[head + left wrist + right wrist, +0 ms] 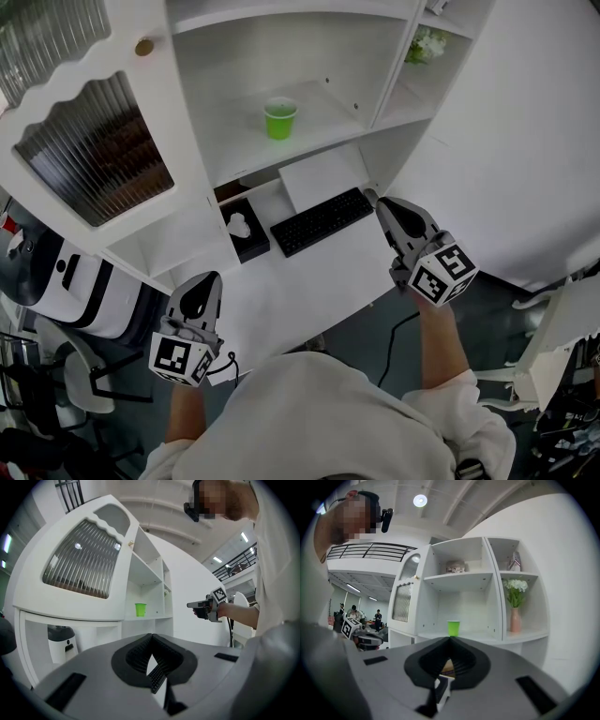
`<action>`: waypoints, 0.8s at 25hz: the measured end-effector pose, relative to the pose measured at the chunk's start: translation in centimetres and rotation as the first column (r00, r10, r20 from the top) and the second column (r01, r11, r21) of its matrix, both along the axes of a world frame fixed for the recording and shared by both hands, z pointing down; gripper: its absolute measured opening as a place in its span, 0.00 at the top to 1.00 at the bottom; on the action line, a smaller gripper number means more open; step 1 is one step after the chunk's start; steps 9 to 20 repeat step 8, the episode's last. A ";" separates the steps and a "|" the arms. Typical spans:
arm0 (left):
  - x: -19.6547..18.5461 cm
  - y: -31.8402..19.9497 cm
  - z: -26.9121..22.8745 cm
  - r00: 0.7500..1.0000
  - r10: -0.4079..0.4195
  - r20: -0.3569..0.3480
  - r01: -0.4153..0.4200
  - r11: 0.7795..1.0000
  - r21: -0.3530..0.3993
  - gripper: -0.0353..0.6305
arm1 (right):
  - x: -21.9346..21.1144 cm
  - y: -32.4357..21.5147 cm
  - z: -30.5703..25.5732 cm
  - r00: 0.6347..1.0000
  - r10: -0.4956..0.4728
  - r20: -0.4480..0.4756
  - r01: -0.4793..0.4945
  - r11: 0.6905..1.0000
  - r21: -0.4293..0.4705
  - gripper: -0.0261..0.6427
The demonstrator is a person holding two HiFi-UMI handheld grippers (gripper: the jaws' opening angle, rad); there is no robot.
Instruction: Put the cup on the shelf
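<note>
I count one green cup (279,119) inside the shelf unit (281,56), one vase (515,619) with flowers in its right compartment, one keyboard (322,221) and one black tissue box (246,234) below it. In front of it are my two grippers, the left gripper (201,283) and the right gripper (383,202).

- The right gripper (382,204) hovers over the desk (309,281) edge with its jaws drawn together, nothing between them.
- A black keyboard (322,220) lies just to the left of its tip.
- The left gripper (202,286) sits lower and well apart from the right one, also narrowed to a point.
- A black box (246,234) stands ahead of it, slightly to its right.
- Well ahead of both tools, between their lines, the green cup (279,119) stands upright on the shelf (328,117) — alone in that compartment.
- Ahead and left of the left gripper is a ribbed-glass cabinet door (94,150).
- Far ahead of the right gripper are some flowers (427,44).
</note>
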State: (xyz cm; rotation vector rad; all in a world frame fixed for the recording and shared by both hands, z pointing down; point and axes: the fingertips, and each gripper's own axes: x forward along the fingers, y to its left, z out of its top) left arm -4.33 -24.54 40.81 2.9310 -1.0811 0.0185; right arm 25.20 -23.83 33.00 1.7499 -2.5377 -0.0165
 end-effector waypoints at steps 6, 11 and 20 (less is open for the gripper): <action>0.1 0.2 0.0 1.000 0.001 0.000 -0.001 1.000 -0.001 0.94 | 0.1 0.2 -0.1 1.000 -0.001 -0.009 0.001 1.000 0.000 0.96; 0.1 0.4 0.0 1.000 0.002 0.000 -0.002 1.000 -0.001 0.94 | 0.1 0.3 -0.1 1.000 -0.002 -0.011 0.002 1.000 0.000 0.96; 0.1 0.4 0.0 1.000 0.002 0.000 -0.002 1.000 -0.001 0.94 | 0.1 0.3 -0.1 1.000 -0.002 -0.011 0.002 1.000 0.000 0.96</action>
